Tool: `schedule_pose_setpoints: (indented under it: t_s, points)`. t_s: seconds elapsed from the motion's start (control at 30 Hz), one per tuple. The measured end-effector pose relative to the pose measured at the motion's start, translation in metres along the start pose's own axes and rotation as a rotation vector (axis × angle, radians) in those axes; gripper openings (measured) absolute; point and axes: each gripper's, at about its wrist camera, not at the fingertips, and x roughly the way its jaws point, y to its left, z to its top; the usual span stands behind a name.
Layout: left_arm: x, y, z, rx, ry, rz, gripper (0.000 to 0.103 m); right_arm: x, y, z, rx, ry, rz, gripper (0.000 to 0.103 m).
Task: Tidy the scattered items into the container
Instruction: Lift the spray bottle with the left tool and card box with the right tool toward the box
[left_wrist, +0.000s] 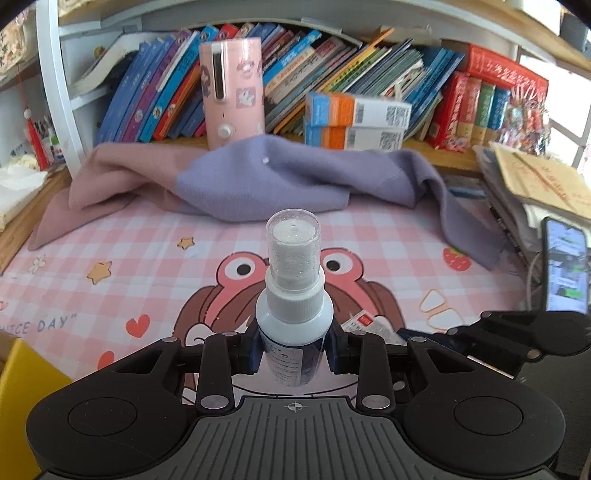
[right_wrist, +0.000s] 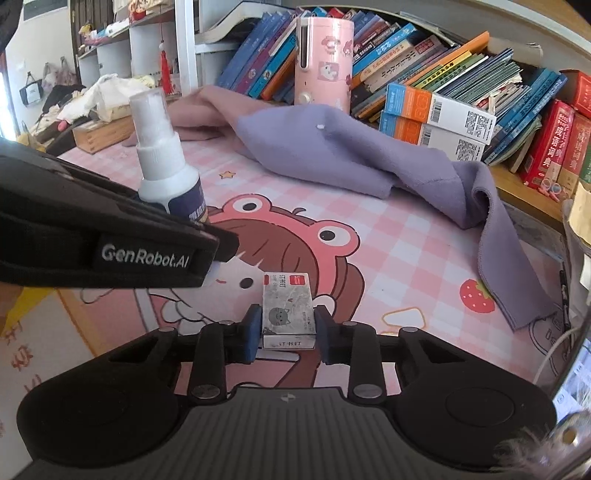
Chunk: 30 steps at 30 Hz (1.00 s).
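Note:
A white spray bottle (left_wrist: 295, 317) with a clear cap stands upright between the blue pads of my left gripper (left_wrist: 295, 350), which is shut on its lower body. In the right wrist view the same bottle (right_wrist: 166, 162) rises behind the left gripper's black body (right_wrist: 103, 236). My right gripper (right_wrist: 288, 334) is shut on a small grey staple box (right_wrist: 288, 310) that rests on the pink checked desk mat (right_wrist: 388, 243). The box's corner (left_wrist: 364, 321) also shows in the left wrist view. A yellow container edge (left_wrist: 22, 387) sits at the lower left.
A purple and pink cloth (left_wrist: 288, 181) lies crumpled across the back of the mat. Behind it stand a pink cylindrical appliance (left_wrist: 232, 88), two stacked boxes (left_wrist: 354, 122) and a row of books (left_wrist: 388, 62). A phone (left_wrist: 565, 269) and a paper stack (left_wrist: 535, 184) sit at the right.

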Motion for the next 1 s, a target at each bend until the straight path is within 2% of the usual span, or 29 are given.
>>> schedule_pose_setpoints:
  t_s: [0.47,1.0]
  points:
    - [-0.069,0.009,-0.016,-0.010,-0.046,-0.036,0.031,-0.051,0.022,-0.010,0.040,-0.012,-0.021,0.028]
    - [-0.142,0.025,-0.064,0.008,-0.064,-0.186,0.031,-0.135,0.063,-0.030,0.093,-0.044,-0.128,0.028]
